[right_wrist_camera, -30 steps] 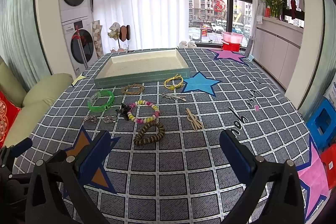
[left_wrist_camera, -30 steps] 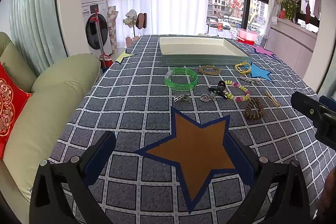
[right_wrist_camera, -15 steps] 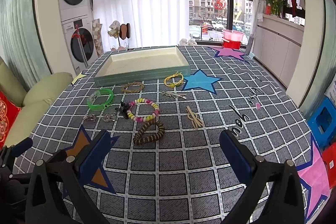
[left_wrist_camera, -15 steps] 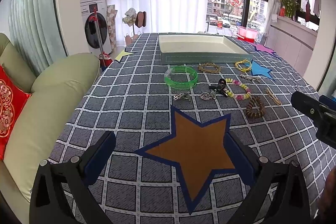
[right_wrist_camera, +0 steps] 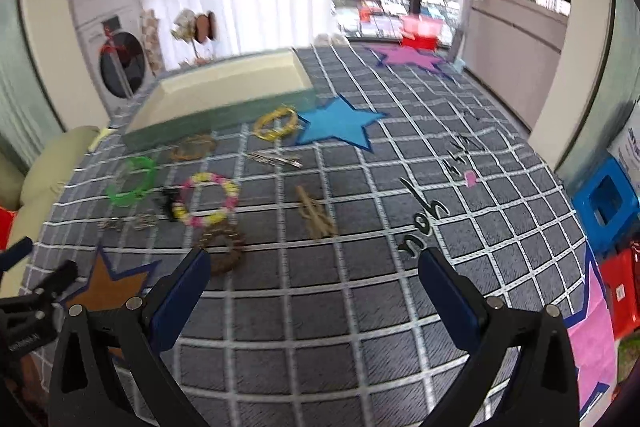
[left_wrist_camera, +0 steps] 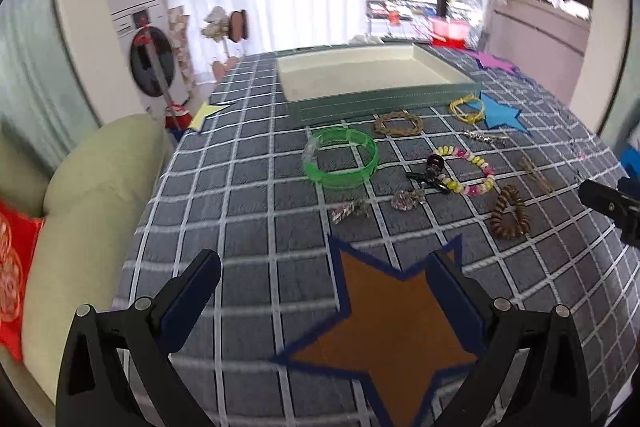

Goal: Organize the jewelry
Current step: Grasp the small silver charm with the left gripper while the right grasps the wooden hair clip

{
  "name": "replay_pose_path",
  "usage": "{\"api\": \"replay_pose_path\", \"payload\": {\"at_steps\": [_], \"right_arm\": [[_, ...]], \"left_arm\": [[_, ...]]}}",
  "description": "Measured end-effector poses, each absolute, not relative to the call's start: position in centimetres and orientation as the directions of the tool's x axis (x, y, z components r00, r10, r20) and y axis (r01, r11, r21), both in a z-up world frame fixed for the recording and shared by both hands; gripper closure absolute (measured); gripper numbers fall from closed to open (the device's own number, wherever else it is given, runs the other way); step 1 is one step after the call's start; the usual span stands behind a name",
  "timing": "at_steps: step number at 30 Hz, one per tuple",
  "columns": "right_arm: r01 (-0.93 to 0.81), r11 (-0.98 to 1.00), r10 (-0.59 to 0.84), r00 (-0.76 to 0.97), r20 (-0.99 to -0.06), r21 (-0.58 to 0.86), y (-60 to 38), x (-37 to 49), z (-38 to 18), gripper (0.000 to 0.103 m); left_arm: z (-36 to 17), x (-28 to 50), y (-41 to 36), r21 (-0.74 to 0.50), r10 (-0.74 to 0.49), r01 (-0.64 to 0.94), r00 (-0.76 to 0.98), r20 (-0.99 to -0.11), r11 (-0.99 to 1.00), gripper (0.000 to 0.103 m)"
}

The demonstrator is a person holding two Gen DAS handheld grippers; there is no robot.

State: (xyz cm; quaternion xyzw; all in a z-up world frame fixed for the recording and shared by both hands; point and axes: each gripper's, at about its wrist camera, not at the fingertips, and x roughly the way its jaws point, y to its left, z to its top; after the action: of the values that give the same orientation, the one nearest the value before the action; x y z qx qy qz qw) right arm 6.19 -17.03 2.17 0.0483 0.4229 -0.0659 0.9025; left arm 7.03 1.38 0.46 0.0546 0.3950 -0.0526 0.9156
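Note:
Jewelry lies on a grey checked tablecloth before a green tray (left_wrist_camera: 376, 103) with a cream inside (right_wrist_camera: 224, 87). I see a green bangle (left_wrist_camera: 340, 163) (right_wrist_camera: 132, 183), a woven tan ring (left_wrist_camera: 398, 123), a yellow cord bracelet (left_wrist_camera: 466, 107) (right_wrist_camera: 276, 123), a pink and yellow bead bracelet (left_wrist_camera: 466, 171) (right_wrist_camera: 208, 199), a brown coil bracelet (left_wrist_camera: 510, 213) (right_wrist_camera: 222, 247), small silver pieces (left_wrist_camera: 352, 211) and tan hair clips (right_wrist_camera: 316, 213). My left gripper (left_wrist_camera: 324, 291) is open and empty above a brown star patch. My right gripper (right_wrist_camera: 314, 283) is open and empty, near the brown coil.
A green sofa (left_wrist_camera: 80, 195) with a red cushion stands left of the table. Blue star (right_wrist_camera: 340, 125) and pink star (right_wrist_camera: 408, 57) patches lie on the cloth. A blue stool (right_wrist_camera: 608, 199) and red boxes stand at the right. Stacked washers stand far left.
Both grippers have moved forward toward the jewelry, and both views are slightly blurred. The jewelry looks larger and nearer. Nothing has been taken hold of.

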Motion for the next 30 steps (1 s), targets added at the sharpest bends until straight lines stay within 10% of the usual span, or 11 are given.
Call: {"api": "replay_pose_path", "payload": {"at_steps": [8, 16, 19, 21, 30], "right_arm": [[0.144, 0.989, -0.055, 0.526, -0.848, 0.026, -18.4, 11.2, -1.6, 0.011], [0.094, 0.996, -0.054, 0.511, -0.858, -0.006, -17.5, 14.0, -2.3, 0.033], [0.077, 0.997, -0.042, 0.513, -0.857, -0.002, -17.0, 14.2, -2.1, 0.051], [0.071, 0.997, -0.041, 0.514, -0.857, -0.005, -16.7, 14.3, -2.0, 0.082], [0.09, 0.99, 0.041, 0.531, -0.846, 0.105, -17.7, 14.3, -0.2, 0.082]], "left_arm": [[-0.8, 11.9, 0.6, 0.071, -0.099, 0.236, 0.637, -0.764, 0.969, 0.0], [-3.2, 14.3, 0.0, 0.005, -0.145, 0.259, 0.557, -0.818, 0.966, 0.025], [-3.1, 14.3, -0.7, -0.007, -0.176, 0.295, 0.552, -0.815, 0.956, 0.06], [-3.1, 14.3, -1.1, -0.008, -0.19, 0.317, 0.547, -0.815, 0.948, 0.062], [-1.2, 14.1, 0.5, -0.125, -0.297, 0.336, 0.528, -0.796, 0.933, 0.075]]}}
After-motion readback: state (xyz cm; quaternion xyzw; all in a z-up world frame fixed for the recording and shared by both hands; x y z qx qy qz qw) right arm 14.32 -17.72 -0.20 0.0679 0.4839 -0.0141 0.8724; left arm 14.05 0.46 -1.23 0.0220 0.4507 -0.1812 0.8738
